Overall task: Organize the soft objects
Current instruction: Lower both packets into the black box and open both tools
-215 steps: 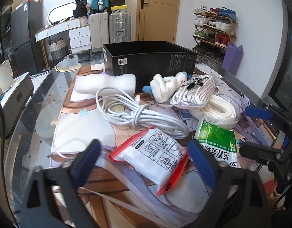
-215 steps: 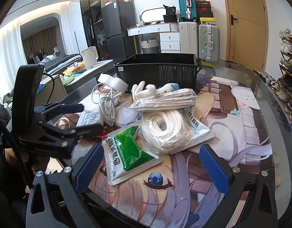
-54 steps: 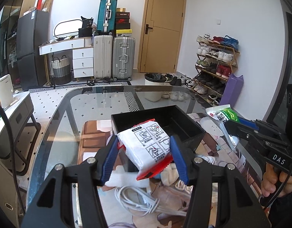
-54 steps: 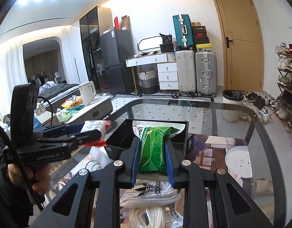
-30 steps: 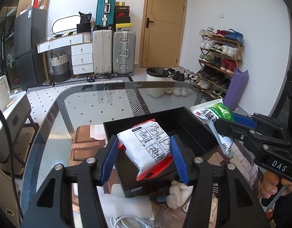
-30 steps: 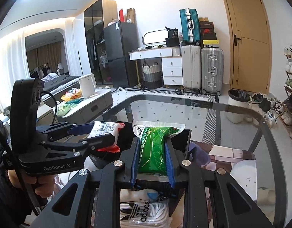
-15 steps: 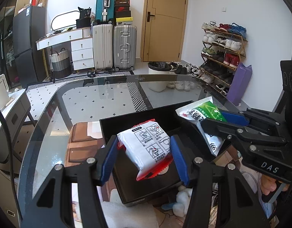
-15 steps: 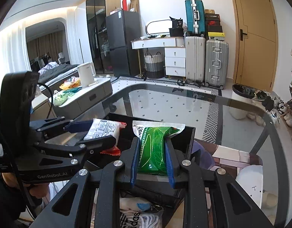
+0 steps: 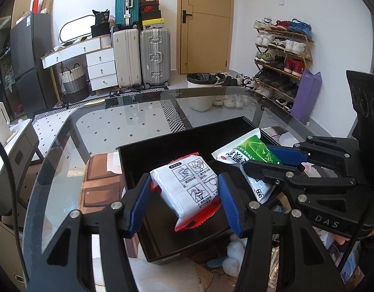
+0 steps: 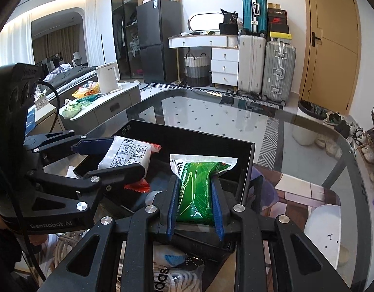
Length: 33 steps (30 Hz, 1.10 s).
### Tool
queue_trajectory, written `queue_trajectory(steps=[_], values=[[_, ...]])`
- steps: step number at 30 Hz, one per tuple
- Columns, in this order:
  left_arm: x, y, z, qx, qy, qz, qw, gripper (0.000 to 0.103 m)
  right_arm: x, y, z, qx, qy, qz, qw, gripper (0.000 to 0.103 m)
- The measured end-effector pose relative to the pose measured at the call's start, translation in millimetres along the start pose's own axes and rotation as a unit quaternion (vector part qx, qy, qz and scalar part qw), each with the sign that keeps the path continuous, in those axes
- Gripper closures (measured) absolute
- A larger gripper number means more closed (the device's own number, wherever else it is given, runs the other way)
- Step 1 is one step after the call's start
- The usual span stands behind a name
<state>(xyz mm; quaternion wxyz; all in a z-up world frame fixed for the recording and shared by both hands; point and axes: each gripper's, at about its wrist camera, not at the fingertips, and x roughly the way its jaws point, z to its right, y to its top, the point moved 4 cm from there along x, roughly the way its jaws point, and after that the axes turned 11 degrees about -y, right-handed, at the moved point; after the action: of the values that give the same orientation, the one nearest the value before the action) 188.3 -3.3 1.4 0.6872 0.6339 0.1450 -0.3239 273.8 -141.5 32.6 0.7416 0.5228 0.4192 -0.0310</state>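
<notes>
My left gripper [image 9: 183,192] is shut on a white packet with red edges [image 9: 190,187], held over the left half of the black box [image 9: 177,143]. My right gripper [image 10: 195,198] is shut on a green and white pouch [image 10: 198,189] above the box's [image 10: 206,138] right half. In the left wrist view the green pouch [image 9: 247,153] hangs beside the white packet, apart from it. The right wrist view shows the white packet [image 10: 128,155] in the left gripper [image 10: 114,155].
The box stands on a glass table [image 9: 128,126] with a printed mat [image 9: 101,185]. A white plush toy [image 9: 235,255] and foam sheet [image 9: 162,275] lie before the box. A bagged white rope [image 10: 177,279] lies below the right gripper. Suitcases [image 9: 140,58] stand at the far wall.
Both grippers have sunk toward the black box with their packets. The box now fills more of both views, and the green pouch sits lower and closer to the white packet.
</notes>
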Motion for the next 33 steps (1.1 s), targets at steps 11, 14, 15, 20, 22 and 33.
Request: queue_trajectory(steps=[11, 14, 15, 20, 22, 33], values=[[-3, 0, 4, 0.01, 0.005, -0.001, 0.9999, 0.048, -9, -9, -8, 0.008, -0.007, -0.014, 1.0, 0.079], [-4, 0, 5, 0.01, 0.004, -0.001, 0.9999, 0.048, -12, -11, -11, 0.01, -0.005, -0.017, 1.0, 0.079], [-4, 0, 5, 0.01, 0.004, -0.001, 0.9999, 0.048, -13, -12, -11, 0.01, -0.004, -0.017, 1.0, 0.079], [-5, -2, 7, 0.011, 0.002, -0.002, 0.9999, 0.046, -16, -15, -12, 0.012, -0.002, -0.018, 1.0, 0.079], [-5, -2, 10, 0.012, -0.002, -0.004, 0.9999, 0.045, -17, -15, -13, 0.014, -0.002, -0.019, 1.0, 0.078], [-12, -4, 15, 0.005, -0.013, -0.01, 0.9998, 0.023, -51, -13, 4, 0.045, -0.008, 0.031, 0.998, 0.034]])
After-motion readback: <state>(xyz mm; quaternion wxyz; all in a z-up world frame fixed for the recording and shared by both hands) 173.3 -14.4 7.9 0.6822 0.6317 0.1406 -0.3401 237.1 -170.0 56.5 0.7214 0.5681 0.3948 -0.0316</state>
